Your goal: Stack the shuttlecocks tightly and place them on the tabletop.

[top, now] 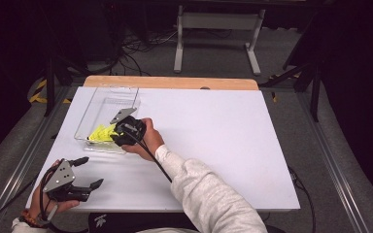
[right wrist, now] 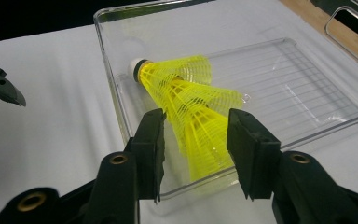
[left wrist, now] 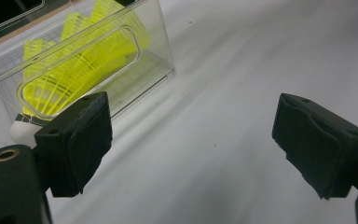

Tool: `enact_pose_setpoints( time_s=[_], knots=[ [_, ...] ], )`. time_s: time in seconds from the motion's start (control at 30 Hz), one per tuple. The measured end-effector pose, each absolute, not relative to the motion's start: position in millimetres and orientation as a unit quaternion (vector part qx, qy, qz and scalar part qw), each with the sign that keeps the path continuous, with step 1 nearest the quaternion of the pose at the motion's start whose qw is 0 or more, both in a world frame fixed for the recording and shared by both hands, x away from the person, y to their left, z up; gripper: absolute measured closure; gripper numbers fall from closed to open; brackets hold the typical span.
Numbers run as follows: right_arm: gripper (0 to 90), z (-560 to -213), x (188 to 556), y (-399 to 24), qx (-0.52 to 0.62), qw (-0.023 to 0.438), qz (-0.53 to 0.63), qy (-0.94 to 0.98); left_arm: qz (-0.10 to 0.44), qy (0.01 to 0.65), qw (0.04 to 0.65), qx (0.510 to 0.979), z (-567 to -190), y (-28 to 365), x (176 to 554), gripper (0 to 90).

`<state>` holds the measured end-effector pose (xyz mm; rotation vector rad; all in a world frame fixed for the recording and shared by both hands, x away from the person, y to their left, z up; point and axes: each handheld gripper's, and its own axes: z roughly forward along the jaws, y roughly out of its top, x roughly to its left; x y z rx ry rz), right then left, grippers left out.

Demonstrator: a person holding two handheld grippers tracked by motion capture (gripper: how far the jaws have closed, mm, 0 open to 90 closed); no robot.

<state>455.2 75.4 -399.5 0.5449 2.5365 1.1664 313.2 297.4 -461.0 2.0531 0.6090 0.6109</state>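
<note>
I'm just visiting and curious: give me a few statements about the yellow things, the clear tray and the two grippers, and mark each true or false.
1. The yellow shuttlecocks lie inside the clear plastic tray. True.
2. The right gripper is clamped tight on a shuttlecock. False: its jaws stand apart on either side of the yellow skirts, not pressing them.
3. The left gripper holds a shuttlecock. False: its jaws are wide open over the bare white table.
4. The tray sits near the table's left side in the high view. True.

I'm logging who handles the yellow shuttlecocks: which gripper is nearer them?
Right. The right gripper has open jaws flanking the shuttlecocks in the clear tray; the left gripper waits apart, nearer the table's front edge.
</note>
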Motion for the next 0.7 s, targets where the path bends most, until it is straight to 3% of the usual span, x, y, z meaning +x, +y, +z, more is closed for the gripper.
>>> enact_pose_setpoints(
  time_s=[0.7],
  knots=[
    [55.6,-392.5,444.3,57.4,0.161,0.178,0.424,0.873,0.247,0.246,0.443,0.826,-460.5,295.1,316.2,13.1]
  ],
)
